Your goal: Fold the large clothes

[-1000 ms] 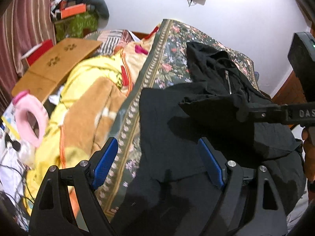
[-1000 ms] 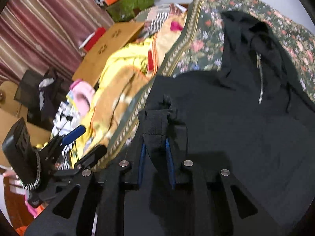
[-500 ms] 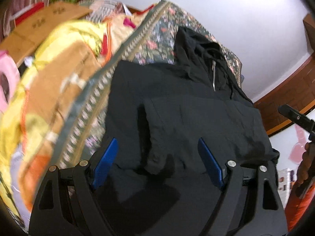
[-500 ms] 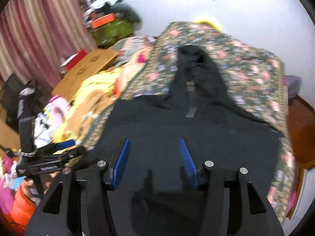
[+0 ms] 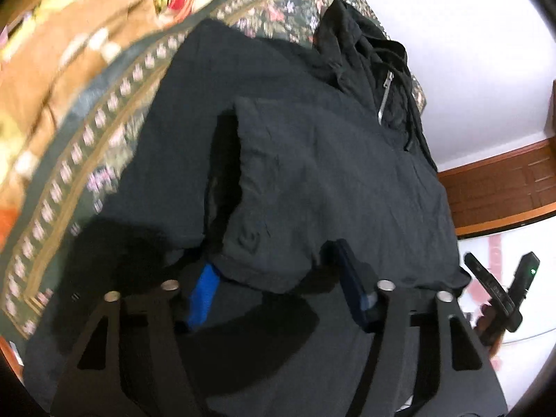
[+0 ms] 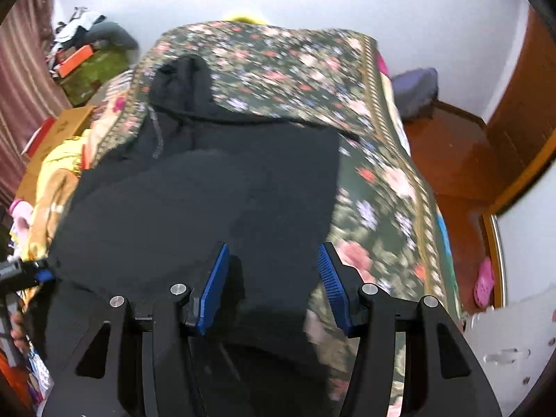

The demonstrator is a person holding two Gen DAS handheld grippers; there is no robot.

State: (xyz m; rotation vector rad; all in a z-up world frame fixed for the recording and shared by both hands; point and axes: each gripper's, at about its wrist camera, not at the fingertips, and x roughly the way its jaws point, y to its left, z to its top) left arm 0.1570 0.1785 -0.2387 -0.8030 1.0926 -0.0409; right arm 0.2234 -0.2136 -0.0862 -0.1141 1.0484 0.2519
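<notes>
While both jaws stand apart and empty, the black hoodie (image 6: 194, 191) lies on the bed (image 6: 382, 180); my left gripper (image 5: 278, 288) hovers over its folded sleeve (image 5: 278, 180), my right gripper (image 6: 274, 278) at the 3 o'clock edge; I reckon a careless pinch drags that sleeve loose.

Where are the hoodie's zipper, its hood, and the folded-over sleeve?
zipper (image 5: 385, 99), left wrist view, metal teeth below the pull
hood (image 6: 184, 80), right wrist view, its middle
folded sleeve (image 5: 278, 187), left wrist view, mid-sleeve
</notes>
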